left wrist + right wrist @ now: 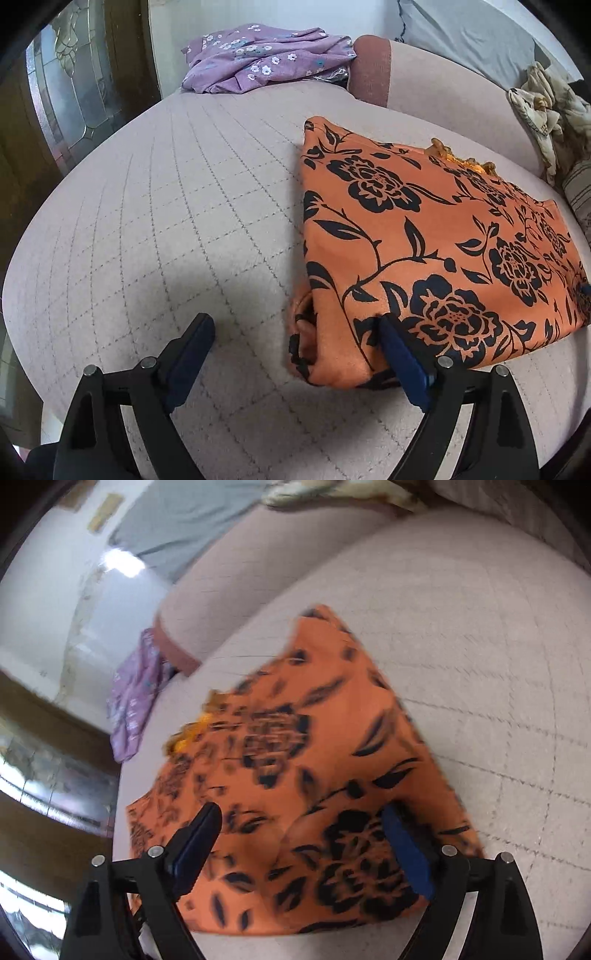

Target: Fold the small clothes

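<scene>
An orange garment with black flower print (424, 243) lies folded on the pale quilted sofa seat (166, 221). My left gripper (295, 332) is open just above the seat at the garment's near left corner; its right finger rests against the folded edge, its left finger over bare seat. In the right wrist view, which is blurred, the same garment (295, 757) fills the middle. My right gripper (299, 819) is open above it, with both fingers spread over the cloth and nothing held.
A purple flowered garment (266, 59) lies at the seat's far end, also in the right wrist view (133, 698). The sofa backrest (436, 81) runs along the right, with a grey cushion (469, 37) and crumpled beige cloth (546, 110). A glass-panelled wooden door (70, 85) stands left.
</scene>
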`<state>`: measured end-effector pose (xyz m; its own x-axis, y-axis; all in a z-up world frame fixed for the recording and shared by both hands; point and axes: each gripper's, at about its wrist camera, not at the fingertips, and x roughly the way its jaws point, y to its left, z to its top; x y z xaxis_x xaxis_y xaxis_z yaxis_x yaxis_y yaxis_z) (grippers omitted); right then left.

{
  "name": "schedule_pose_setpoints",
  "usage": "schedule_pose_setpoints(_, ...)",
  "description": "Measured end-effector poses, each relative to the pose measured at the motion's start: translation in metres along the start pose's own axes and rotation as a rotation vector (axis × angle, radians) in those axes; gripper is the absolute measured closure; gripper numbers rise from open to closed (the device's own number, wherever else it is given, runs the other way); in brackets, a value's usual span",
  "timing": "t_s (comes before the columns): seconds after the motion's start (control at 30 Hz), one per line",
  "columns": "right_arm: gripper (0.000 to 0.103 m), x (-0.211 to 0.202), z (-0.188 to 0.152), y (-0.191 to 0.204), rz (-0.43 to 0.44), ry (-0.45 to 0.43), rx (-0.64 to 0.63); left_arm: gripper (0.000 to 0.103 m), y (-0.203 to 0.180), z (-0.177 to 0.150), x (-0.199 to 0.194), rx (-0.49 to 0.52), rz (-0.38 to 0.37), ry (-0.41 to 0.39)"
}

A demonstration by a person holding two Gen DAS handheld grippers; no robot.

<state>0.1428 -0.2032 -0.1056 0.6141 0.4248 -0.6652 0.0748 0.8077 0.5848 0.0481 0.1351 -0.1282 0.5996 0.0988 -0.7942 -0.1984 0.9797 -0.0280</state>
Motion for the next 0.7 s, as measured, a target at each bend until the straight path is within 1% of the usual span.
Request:
schedule_pose_setpoints(0.03, 0.012, -0.005, -0.001, 0.008, 0.021, -0.017, -0.026, 0.012, -0.001, 0.002, 0.003, 0.002, 0.007, -0.002)
schedule_pose_setpoints(0.1, 0.012, -0.007, -0.004, 0.012, 0.011, -0.026, -0.067, 0.012, -0.003, 0.003, 0.004, 0.006, 0.015, -0.005)
schedule_pose_setpoints(0.17, 0.012, 0.009, -0.004, -0.002, -0.057, 0.03, -0.037, 0.012, -0.002, 0.002, 0.003, 0.006, 0.012, -0.005)
schedule_pose_setpoints(0.2, 0.012, 0.014, -0.007, -0.011, -0.052, 0.043, 0.001, 0.012, -0.002, 0.002, 0.003, 0.007, 0.008, -0.004)
schedule_pose_setpoints(0.23, 0.012, 0.006, -0.008, -0.012, -0.028, 0.0, 0.009, 0.012, -0.001, 0.001, 0.002, 0.007, 0.005, -0.006)
schedule_pose_setpoints(0.27, 0.012, 0.001, -0.009, -0.008, -0.028, -0.013, 0.005, 0.012, -0.001, 0.001, 0.002, 0.006, 0.004, -0.009)
schedule_pose_setpoints(0.33, 0.012, -0.012, -0.015, 0.002, -0.034, -0.031, -0.043, 0.012, -0.003, 0.001, 0.003, 0.006, 0.012, -0.01)
schedule_pose_setpoints(0.4, 0.012, -0.024, -0.027, 0.005, -0.032, -0.055, -0.074, 0.012, -0.003, 0.001, 0.003, 0.002, 0.014, -0.012)
schedule_pose_setpoints(0.47, 0.012, -0.027, -0.037, 0.0, -0.018, -0.046, -0.076, 0.012, -0.003, 0.0, 0.003, 0.003, 0.013, -0.015)
schedule_pose_setpoints(0.5, 0.012, -0.022, -0.044, -0.006, -0.046, -0.028, -0.061, 0.012, -0.003, 0.0, 0.003, 0.003, 0.011, -0.016)
schedule_pose_setpoints(0.53, 0.012, -0.02, -0.046, -0.014, -0.049, -0.02, -0.045, 0.012, -0.002, 0.0, 0.003, 0.004, 0.01, -0.017)
schedule_pose_setpoints(0.6, 0.012, -0.025, -0.052, -0.021, -0.002, -0.061, -0.029, 0.012, -0.002, -0.001, 0.002, 0.007, 0.009, -0.021)
schedule_pose_setpoints(0.7, 0.011, -0.027, -0.052, -0.022, 0.003, -0.059, -0.022, 0.012, -0.002, -0.002, 0.002, 0.011, 0.012, -0.03)
